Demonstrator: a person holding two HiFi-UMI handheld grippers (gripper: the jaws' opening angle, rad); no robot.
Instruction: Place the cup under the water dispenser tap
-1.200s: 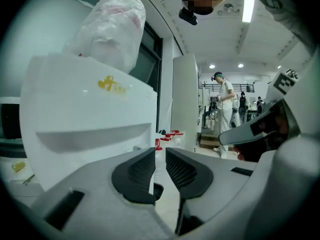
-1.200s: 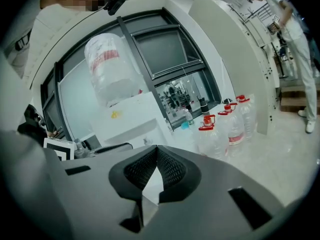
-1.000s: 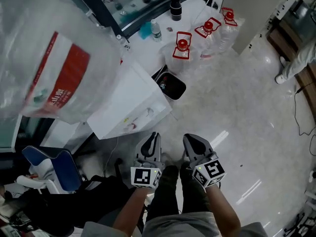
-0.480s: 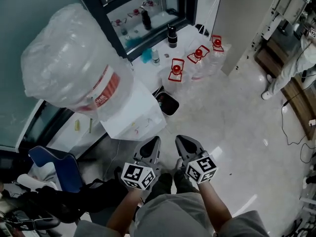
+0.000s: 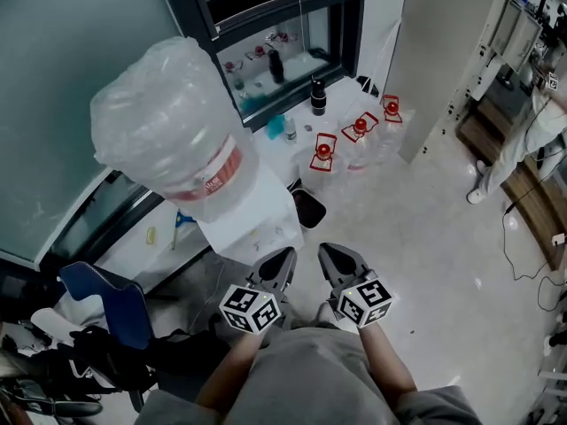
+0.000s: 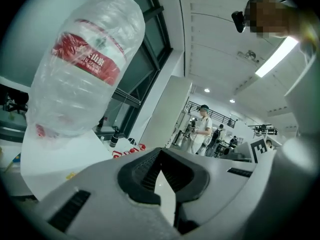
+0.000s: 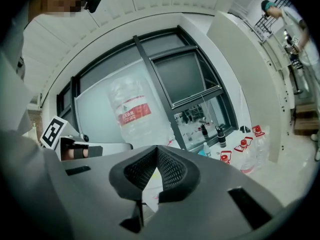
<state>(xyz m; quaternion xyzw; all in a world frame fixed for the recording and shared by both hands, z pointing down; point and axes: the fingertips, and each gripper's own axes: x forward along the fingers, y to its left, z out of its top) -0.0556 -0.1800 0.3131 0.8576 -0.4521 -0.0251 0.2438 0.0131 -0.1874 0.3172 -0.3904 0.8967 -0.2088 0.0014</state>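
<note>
No cup shows in any view. The white water dispenser [image 5: 252,224] stands ahead of me, topped by a big bottle wrapped in clear plastic [image 5: 173,127] with a red label; its tap is hidden from here. Both grippers hang side by side just in front of my body, short of the dispenser. In the head view my left gripper [image 5: 276,266] is shut and empty, and my right gripper [image 5: 335,262] beside it also has its jaws together with nothing between them. The left gripper [image 6: 161,151] looks past the bottle [image 6: 82,69]. The right gripper [image 7: 157,148] faces the bottle [image 7: 132,114].
Several red-capped water jugs [image 5: 359,135] stand on the floor by the window, near a dark flask [image 5: 317,96]. A black bin [image 5: 310,209] sits right of the dispenser and a blue chair [image 5: 111,295] at its left. A person in white [image 5: 518,144] stands far right.
Both grippers have risen together, staying side by side. The head view has lifted and drawn back, so the dispenser and bottle now sit smaller and nearer the middle.
</note>
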